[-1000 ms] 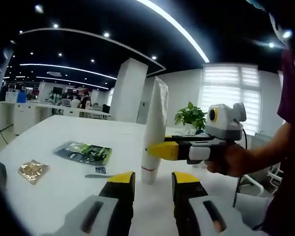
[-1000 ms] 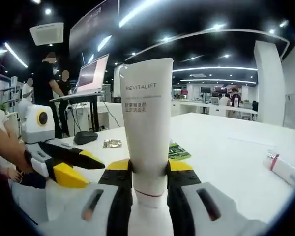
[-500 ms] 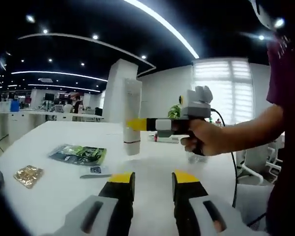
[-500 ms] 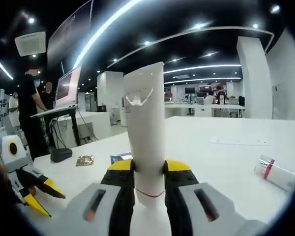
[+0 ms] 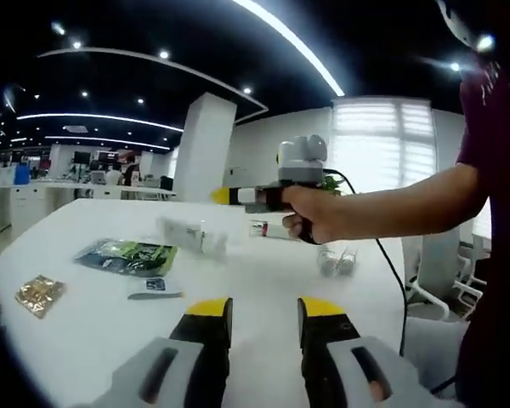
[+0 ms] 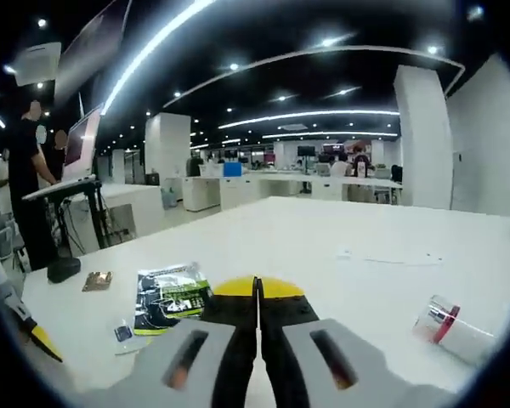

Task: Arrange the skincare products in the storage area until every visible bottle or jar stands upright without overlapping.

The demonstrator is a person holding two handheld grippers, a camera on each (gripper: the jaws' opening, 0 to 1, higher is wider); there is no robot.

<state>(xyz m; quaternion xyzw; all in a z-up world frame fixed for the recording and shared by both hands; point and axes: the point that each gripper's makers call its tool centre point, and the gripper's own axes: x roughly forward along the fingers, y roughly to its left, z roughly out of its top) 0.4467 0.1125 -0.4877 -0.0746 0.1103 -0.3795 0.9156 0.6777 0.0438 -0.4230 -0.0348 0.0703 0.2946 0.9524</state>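
White tube (image 5: 191, 235) blurs below your right claw (image 5: 219, 195), pressed together; left claw (image 5: 257, 308) spread.

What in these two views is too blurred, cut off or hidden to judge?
- Left gripper view: white tube motion-blurred; pose and label unreadable.
- Left gripper view: clear items by the person's hand too small to identify.
- Right gripper view: red-banded bottle, lying down, cut by the edge.

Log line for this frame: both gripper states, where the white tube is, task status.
left gripper open, empty | right gripper shut, empty | white tube blurred, apparently on its side on table | task not done
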